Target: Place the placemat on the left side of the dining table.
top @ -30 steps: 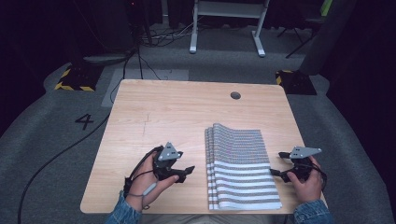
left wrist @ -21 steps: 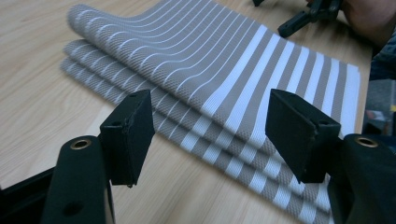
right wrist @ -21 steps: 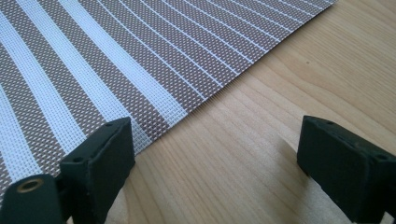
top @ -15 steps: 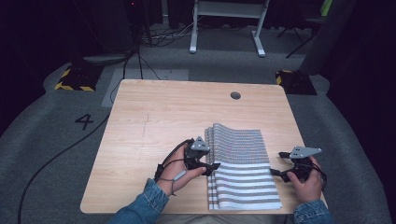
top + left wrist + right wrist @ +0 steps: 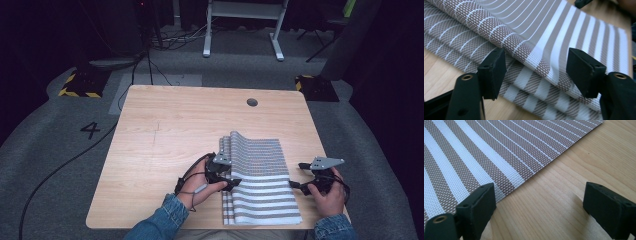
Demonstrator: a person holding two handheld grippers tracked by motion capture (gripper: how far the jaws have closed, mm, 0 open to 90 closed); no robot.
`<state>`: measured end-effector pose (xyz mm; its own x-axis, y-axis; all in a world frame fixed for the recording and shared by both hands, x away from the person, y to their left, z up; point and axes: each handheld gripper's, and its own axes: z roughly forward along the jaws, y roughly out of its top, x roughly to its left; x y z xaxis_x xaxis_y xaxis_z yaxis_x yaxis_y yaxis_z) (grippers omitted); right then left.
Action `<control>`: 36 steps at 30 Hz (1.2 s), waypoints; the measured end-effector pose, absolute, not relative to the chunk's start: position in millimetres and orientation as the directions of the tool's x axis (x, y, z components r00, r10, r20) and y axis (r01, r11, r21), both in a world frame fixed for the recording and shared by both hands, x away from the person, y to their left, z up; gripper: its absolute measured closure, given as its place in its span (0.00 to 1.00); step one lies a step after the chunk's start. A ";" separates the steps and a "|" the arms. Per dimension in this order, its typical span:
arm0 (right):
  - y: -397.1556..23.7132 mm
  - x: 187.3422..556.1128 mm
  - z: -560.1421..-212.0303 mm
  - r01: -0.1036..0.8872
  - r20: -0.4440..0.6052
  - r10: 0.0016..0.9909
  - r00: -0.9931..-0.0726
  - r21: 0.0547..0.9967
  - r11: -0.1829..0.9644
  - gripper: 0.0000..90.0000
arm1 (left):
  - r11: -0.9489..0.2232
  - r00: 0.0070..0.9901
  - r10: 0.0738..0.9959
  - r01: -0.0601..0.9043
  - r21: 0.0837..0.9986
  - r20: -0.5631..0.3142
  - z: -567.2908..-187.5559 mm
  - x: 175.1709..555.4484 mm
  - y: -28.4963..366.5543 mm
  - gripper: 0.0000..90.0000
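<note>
A folded stack of brown-and-white striped woven mats lies on the right half of the wooden table. My left gripper is at the stack's left edge, jaws open. In the left gripper view the layered mat edges lie in the wide gap between the two fingers, whose pads do not press on them. My right gripper rests open at the stack's right edge. In the right gripper view the mat's edge runs past the left finger, with bare wood between the jaws.
A round cable hole sits near the table's far edge. Beyond the table are grey carpet, a white frame's legs, black cables and yellow-black marked blocks. A "4" is marked on the floor at left.
My left gripper has moved right across the table, from bare wood to the stack's left edge. The right gripper has stayed where it was.
</note>
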<state>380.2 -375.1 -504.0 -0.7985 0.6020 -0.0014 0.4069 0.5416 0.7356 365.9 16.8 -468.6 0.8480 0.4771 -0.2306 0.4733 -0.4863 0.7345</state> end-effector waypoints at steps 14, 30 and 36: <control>-375.1 380.2 -504.0 0.406 -0.002 0.602 -0.799 0.735 0.543 0.13 | -0.521 0.834 0.472 0.524 0.673 -0.284 -483.4 366.5 -0.1 0.40; -375.1 380.1 -504.0 0.406 -0.003 0.602 -0.799 0.735 0.543 0.12 | -0.551 0.894 0.424 0.381 0.742 -0.144 -452.9 339.3 -13.7 0.98; -374.8 379.8 -504.4 0.410 0.000 0.604 -0.797 0.734 0.541 0.12 | -0.551 0.922 0.375 0.307 0.776 -0.098 -425.9 326.7 -5.9 0.99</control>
